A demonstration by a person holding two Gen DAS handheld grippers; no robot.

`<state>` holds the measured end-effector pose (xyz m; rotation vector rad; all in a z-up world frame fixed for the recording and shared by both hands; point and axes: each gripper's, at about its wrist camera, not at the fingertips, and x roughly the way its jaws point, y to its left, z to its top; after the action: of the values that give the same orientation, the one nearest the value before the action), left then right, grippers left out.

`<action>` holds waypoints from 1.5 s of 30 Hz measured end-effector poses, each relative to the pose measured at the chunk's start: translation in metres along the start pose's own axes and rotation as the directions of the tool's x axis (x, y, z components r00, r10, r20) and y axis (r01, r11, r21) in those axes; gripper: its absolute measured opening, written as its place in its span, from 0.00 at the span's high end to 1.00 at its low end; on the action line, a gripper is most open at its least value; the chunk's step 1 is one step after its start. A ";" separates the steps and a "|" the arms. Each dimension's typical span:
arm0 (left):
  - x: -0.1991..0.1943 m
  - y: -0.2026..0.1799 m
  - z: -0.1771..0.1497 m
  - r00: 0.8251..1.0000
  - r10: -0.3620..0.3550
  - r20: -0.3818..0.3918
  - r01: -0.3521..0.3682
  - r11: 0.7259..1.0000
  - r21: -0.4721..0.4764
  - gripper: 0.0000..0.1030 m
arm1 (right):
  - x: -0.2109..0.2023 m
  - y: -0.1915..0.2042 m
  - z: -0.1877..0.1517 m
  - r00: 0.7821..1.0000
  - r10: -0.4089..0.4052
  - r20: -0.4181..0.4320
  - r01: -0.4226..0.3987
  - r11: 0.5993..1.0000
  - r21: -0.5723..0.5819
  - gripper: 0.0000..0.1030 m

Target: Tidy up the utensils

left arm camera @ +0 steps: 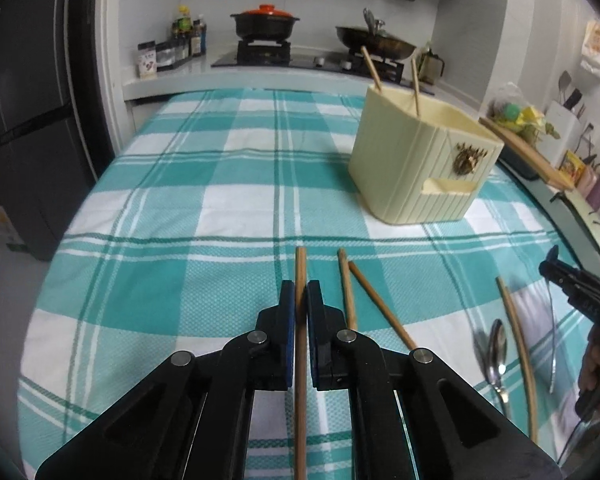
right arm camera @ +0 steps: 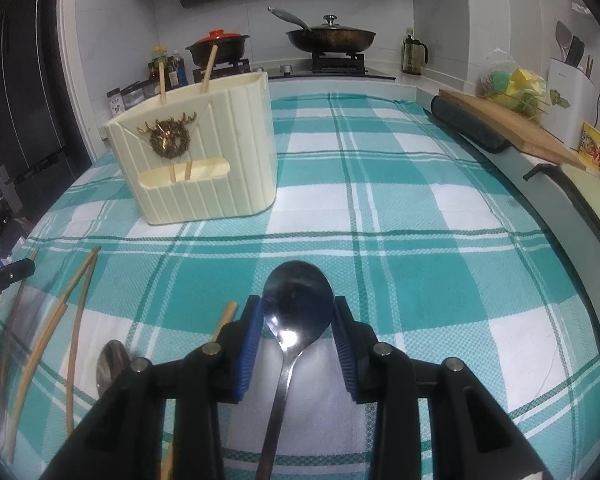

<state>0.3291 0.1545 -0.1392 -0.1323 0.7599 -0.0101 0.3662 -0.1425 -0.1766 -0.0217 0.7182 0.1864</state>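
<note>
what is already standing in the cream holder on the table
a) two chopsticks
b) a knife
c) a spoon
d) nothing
a, two chopsticks poke up out of the cream holder, while the spoon sits in the right claw.

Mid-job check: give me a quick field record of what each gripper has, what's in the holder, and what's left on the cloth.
left gripper: shut on a brown wooden chopstick
right gripper: shut on a dark metal spoon, pads at the bowl's edges
cream ribbed plastic utensil holder: upright, two chopsticks inside
teal-and-white checked tablecloth: three loose chopsticks, one more steel spoon
</note>
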 end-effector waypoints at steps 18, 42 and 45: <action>-0.125 -0.009 0.018 0.971 -0.069 0.229 0.080 0.996 -0.041 0.96 | -0.114 0.004 0.015 0.971 0.058 0.230 -0.050 0.998 -0.040 0.66; -0.107 0.009 0.011 0.981 -0.062 0.184 0.083 0.990 -0.112 0.97 | -0.079 0.015 0.014 0.988 0.131 0.081 -0.119 0.984 -0.133 0.58; -0.103 0.008 0.010 0.983 -0.060 0.176 0.081 0.990 -0.113 0.97 | -0.047 0.039 0.019 0.978 0.209 -0.001 -0.203 0.951 -0.235 0.59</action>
<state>0.2609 0.1697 -0.0622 -0.2707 0.5828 -0.0205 0.3372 -0.1097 -0.1293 -0.1698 0.6715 0.4705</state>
